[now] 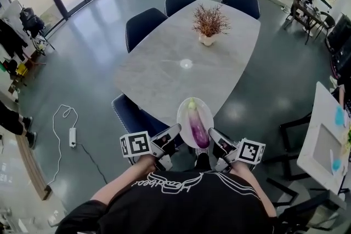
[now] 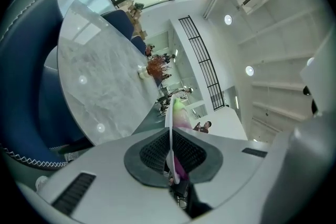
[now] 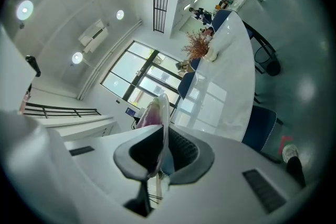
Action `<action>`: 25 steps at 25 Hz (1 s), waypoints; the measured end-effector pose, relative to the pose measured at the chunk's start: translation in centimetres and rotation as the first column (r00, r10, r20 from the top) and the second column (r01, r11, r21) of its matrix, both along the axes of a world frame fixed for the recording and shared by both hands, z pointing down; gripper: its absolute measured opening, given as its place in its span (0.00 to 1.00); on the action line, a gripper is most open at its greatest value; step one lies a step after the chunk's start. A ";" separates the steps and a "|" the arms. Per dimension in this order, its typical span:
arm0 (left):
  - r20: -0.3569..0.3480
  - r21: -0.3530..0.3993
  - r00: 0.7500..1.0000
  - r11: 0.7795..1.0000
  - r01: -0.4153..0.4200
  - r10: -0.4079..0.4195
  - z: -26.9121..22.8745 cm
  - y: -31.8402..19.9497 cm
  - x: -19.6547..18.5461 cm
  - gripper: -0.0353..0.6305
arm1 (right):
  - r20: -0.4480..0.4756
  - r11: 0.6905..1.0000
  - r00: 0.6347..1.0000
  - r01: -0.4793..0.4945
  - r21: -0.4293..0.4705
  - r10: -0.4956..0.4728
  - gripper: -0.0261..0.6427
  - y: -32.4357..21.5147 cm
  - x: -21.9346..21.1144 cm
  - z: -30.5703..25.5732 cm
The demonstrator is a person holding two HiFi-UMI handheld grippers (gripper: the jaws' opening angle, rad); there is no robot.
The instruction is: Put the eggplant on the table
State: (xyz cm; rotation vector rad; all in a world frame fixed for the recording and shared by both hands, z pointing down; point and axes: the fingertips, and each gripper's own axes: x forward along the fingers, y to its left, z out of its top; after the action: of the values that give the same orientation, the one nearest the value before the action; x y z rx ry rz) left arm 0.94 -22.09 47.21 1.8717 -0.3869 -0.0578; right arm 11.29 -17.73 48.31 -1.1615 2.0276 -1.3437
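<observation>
Seen from above, a purple eggplant lies lengthwise on a white plate, held in the air at the near edge of the table. The left claw is clamped on the plate's left rim and the right claw on its right rim. Both point forward, roughly level. Beyond them the grey tabletop is bare up to a dried plant near the far end. A blue chair stands at the near left edge.

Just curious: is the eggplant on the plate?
On it: eggplant lies on the white plate, clamped by left tool and right tool.
</observation>
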 end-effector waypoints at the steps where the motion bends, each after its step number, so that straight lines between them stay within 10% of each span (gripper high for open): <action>1: 0.001 0.001 1.000 1.000 0.007 -0.007 0.0 -0.5 0.4 0.08 | 0.000 1.000 1.000 0.008 -0.002 -0.008 0.09 -0.6 0.4 0.0; 25: 0.061 -0.053 0.971 0.970 0.236 -0.233 3.3 -11.4 1.9 0.08 | -0.096 0.981 0.981 0.159 -0.111 -0.169 0.09 -13.4 3.1 3.4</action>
State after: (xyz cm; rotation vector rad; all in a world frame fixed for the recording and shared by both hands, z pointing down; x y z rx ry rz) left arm 2.88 -33.45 50.50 1.7634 -0.6401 -0.1536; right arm 14.36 -31.13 51.74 -1.1515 2.1933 -1.5111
